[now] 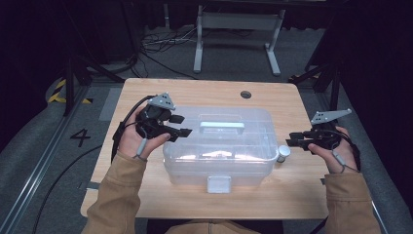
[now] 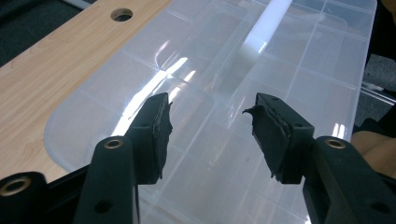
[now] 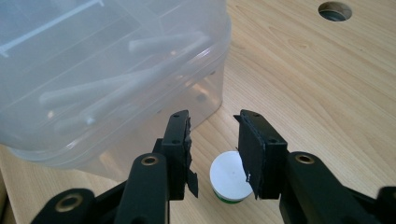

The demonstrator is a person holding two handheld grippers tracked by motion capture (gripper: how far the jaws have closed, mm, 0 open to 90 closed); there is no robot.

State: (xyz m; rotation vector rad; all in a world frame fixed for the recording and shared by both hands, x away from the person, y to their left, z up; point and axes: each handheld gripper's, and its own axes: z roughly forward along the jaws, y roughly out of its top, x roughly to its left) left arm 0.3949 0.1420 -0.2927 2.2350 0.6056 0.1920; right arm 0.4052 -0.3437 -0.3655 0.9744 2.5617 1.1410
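A clear plastic storage box (image 1: 219, 146) with a pale handle (image 1: 222, 126) on its shut lid and a white front latch (image 1: 218, 184) stands in the middle of the wooden table (image 1: 146, 92). My left gripper (image 1: 181, 125) hovers over the box's left end, open, with nothing between its pads; below it the lid (image 2: 196, 60) spreads out. My right gripper (image 1: 292, 139) is open at the box's right side, just above a small white-capped jar (image 1: 283, 153) that stands on the table. That jar (image 3: 229, 178) sits below and between the right fingertips, untouched.
A round cable hole (image 1: 246, 94) is at the table's far edge. Beyond the table are a grey metal stand (image 1: 237, 29) and cables on the floor. Bare wood lies left of the box and along the front edge.
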